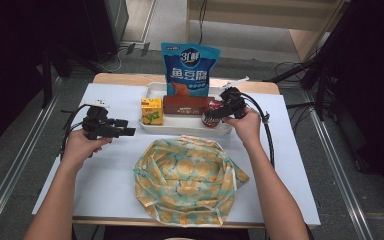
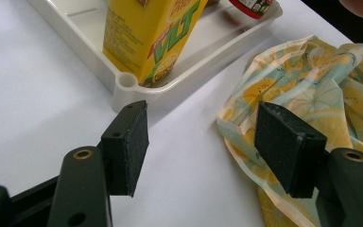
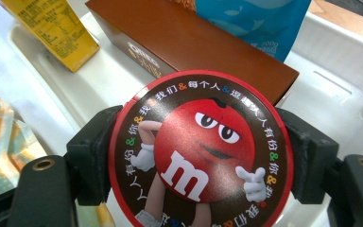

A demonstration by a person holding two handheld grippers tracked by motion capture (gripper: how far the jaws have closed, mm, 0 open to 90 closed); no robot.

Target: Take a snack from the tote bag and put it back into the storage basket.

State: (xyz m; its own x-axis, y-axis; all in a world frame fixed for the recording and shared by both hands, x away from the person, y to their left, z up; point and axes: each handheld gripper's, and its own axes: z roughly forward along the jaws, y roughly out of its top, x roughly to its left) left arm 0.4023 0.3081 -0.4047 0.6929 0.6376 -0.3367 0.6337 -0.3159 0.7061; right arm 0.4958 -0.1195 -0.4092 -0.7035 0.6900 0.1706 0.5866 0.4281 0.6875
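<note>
Right gripper [image 3: 201,156] clamped the round candy tin [image 3: 201,151] between its jaws, over the white tray [image 3: 340,71]. Left gripper [image 2: 203,146] stood wide, empty, the patterned cloth bag [image 2: 321,71] just beyond its jaws.

Carton [image 1: 151,111], box [image 1: 186,105] in tray [image 1: 152,90]; cloth [image 1: 187,180] before.

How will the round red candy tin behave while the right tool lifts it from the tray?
The tin looks rigid, so it should keep its shape in the right tool. Its round, glossy rim touches each pad at a small spot only, so it may slip or swivel. If it drops on its edge into the tray, it could roll.
</note>
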